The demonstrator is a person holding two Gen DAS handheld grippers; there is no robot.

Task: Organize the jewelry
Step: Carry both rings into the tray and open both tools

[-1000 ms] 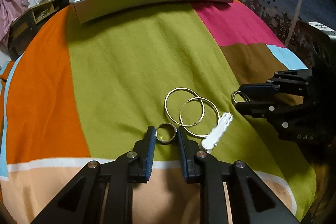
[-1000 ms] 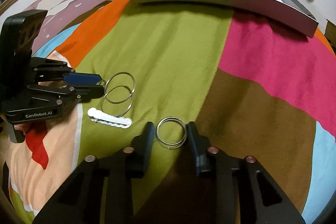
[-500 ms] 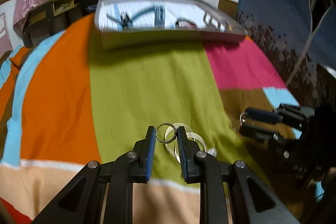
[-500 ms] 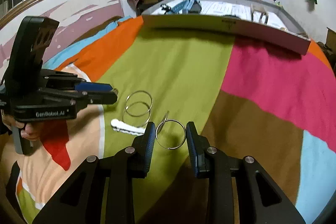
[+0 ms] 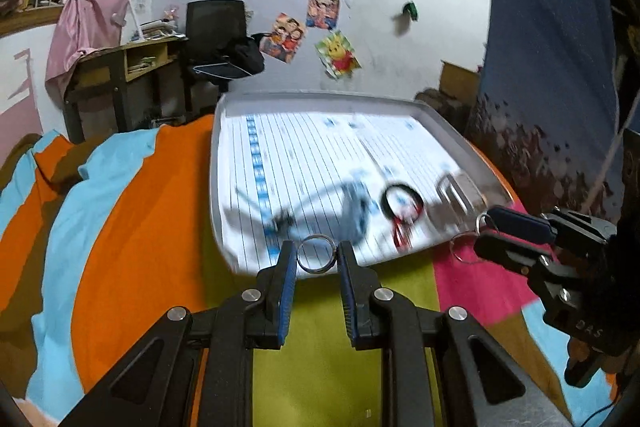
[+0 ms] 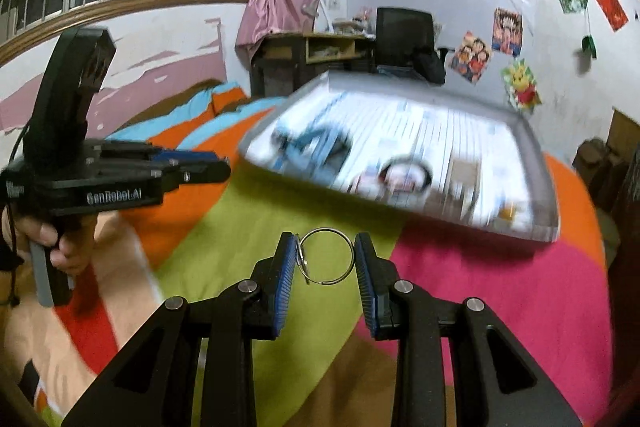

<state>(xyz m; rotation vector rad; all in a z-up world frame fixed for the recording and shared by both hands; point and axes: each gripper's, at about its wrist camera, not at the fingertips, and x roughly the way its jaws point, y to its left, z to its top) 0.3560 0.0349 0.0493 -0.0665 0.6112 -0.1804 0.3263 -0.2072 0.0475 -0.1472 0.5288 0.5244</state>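
Gripping, left gripper [image 5: 316,259]: pads pinch a small ring [image 5: 315,253], lifted clear of the bed.
Right gripper [image 6: 325,259]: narrowly parted, pads clamped on a wire hoop [image 6: 328,256] with a second loop hanging at its left pad.
Tray [image 5: 464,143]: grey, paper-lined, at the bed's far edge, holding blurred jewelry.
Bedspread [image 6: 240,227]: striped orange, green, pink beneath both.

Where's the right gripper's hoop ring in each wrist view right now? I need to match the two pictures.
Left wrist: far right, hoop ring at the right gripper tips.
Right wrist: bottom centre, between its blue pads.
Shared landmark: grey tray.
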